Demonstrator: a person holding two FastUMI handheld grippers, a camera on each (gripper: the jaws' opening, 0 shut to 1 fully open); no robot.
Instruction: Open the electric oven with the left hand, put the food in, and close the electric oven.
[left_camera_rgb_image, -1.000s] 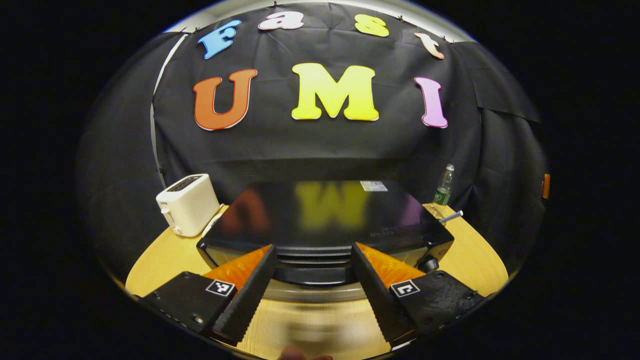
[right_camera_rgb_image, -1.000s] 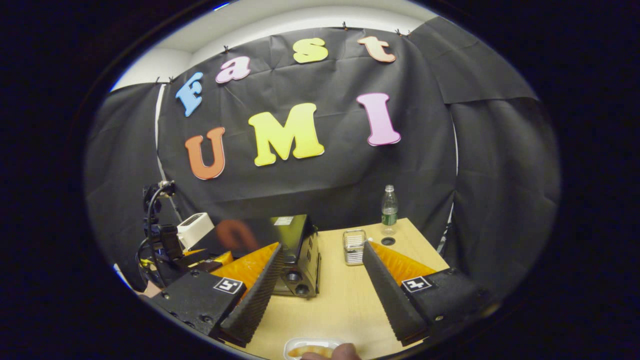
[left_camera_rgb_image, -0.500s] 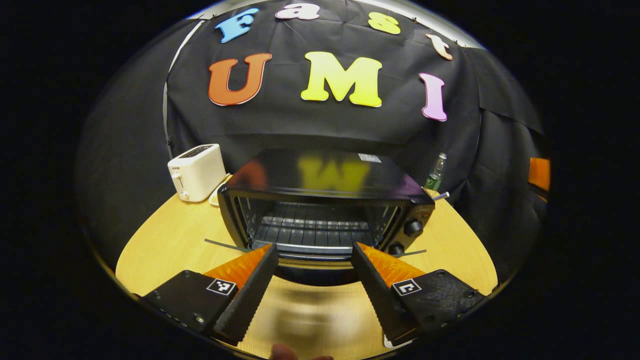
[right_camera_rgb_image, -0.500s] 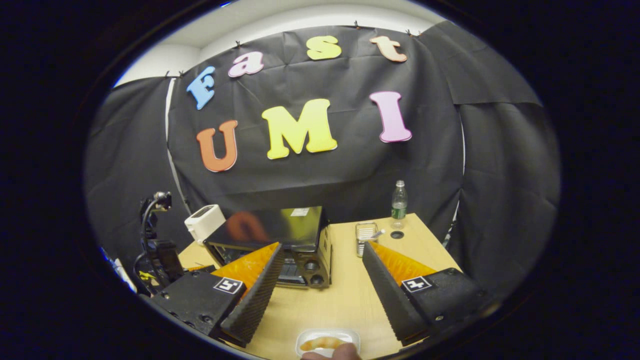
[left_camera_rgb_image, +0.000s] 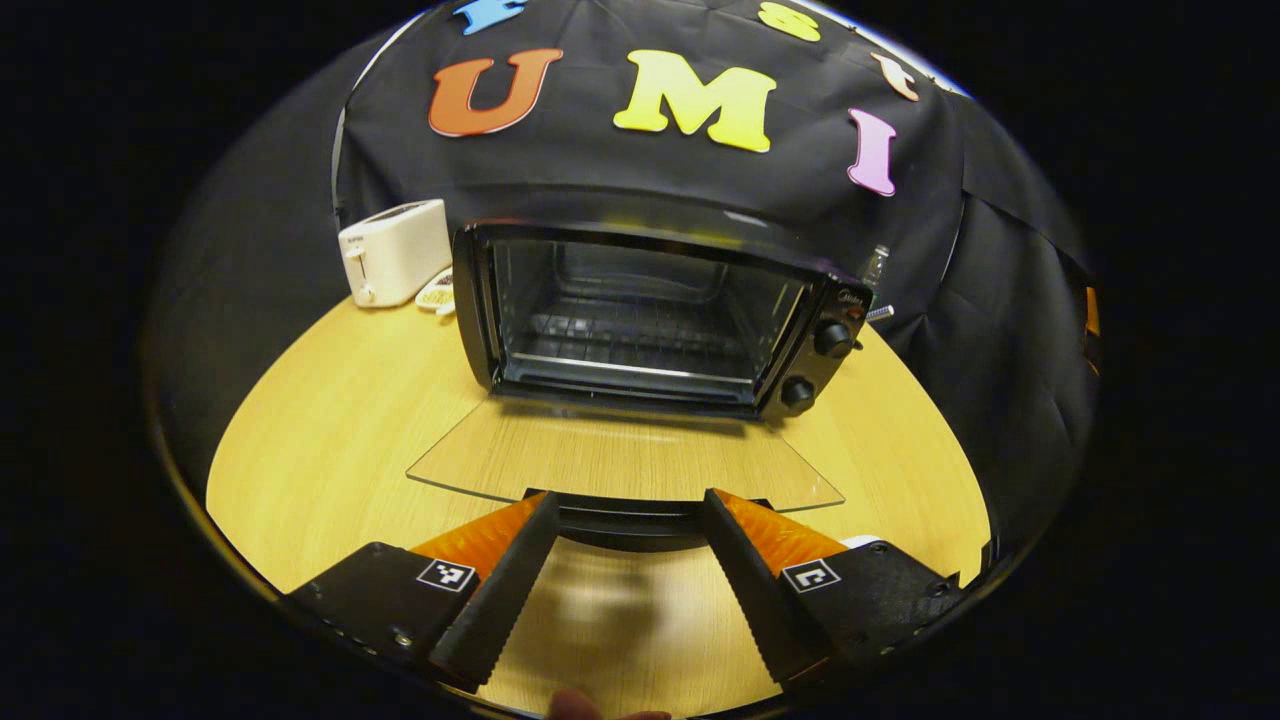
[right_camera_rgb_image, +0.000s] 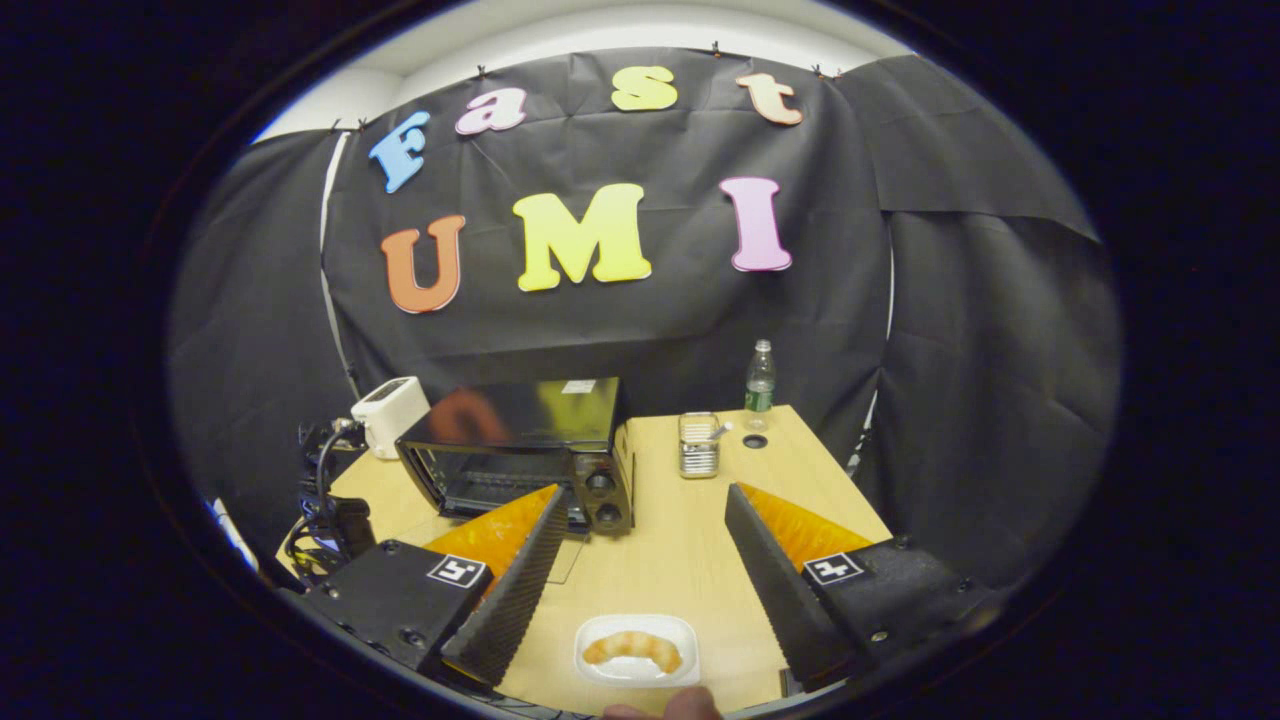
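In the left gripper view the black electric oven (left_camera_rgb_image: 650, 310) stands open. Its glass door (left_camera_rgb_image: 625, 462) lies flat toward me and the wire rack inside is bare. The door's dark handle (left_camera_rgb_image: 630, 522) sits between the tips of my left gripper (left_camera_rgb_image: 628, 497), which is open, its fingers apart from the handle. In the right gripper view a croissant (right_camera_rgb_image: 632, 649) lies in a white dish (right_camera_rgb_image: 680, 632) on the table's near edge. My right gripper (right_camera_rgb_image: 645, 492) hangs open above it, holding nothing. The oven (right_camera_rgb_image: 520, 440) sits to the left, farther back.
A white toaster (left_camera_rgb_image: 395, 250) stands left of the oven. Behind and right of the oven are a metal wire holder (right_camera_rgb_image: 700, 445), a water bottle (right_camera_rgb_image: 760, 372) and a small dark ring (right_camera_rgb_image: 755, 441). The wooden table (left_camera_rgb_image: 330, 430) ends close on the right.
The oven door has swung from nearly shut down to flat, with my left gripper sinking along with its handle. My right gripper has drawn back, bringing the dish with the croissant fully into sight.
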